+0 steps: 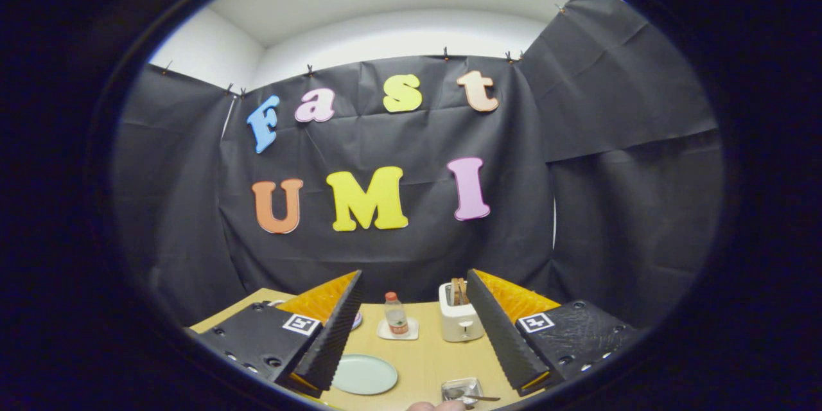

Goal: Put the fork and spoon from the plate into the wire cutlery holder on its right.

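My gripper (414, 276) is open and held high above the wooden table (424, 359), with nothing between its fingers. Below and between the fingers lies a pale green plate (364, 374), and its visible top looks bare. To the plate's right stands the small wire cutlery holder (461, 389). A metal utensil (476, 397) rests in it, its handle sticking out to the right. I cannot tell whether it is the fork or the spoon. A person's fingertip (431, 406) shows just in front of the holder.
Beyond the plate a small bottle (396, 316) with an orange cap stands on a white coaster. A white toaster (460, 322) with toast in it stands to its right, close to my right finger. A small dish (356, 320) peeks out behind my left finger.
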The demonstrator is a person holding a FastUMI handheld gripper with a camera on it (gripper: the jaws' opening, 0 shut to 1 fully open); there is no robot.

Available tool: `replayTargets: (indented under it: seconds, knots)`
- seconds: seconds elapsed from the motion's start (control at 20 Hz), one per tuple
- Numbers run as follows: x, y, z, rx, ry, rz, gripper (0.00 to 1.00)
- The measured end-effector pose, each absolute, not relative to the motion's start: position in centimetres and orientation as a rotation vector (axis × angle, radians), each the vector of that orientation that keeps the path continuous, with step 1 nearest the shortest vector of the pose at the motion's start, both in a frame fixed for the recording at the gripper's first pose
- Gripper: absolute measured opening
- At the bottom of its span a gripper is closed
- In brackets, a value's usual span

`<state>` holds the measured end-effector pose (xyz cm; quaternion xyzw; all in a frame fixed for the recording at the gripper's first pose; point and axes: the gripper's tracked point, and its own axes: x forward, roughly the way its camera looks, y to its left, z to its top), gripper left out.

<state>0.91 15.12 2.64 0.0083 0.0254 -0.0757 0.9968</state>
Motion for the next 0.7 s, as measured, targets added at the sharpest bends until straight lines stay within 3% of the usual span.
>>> replayTargets:
  seconds: [0.7]
  knots:
    - [1.2, 16.8, 3.3, 0.005, 0.044, -0.116, 0.96]
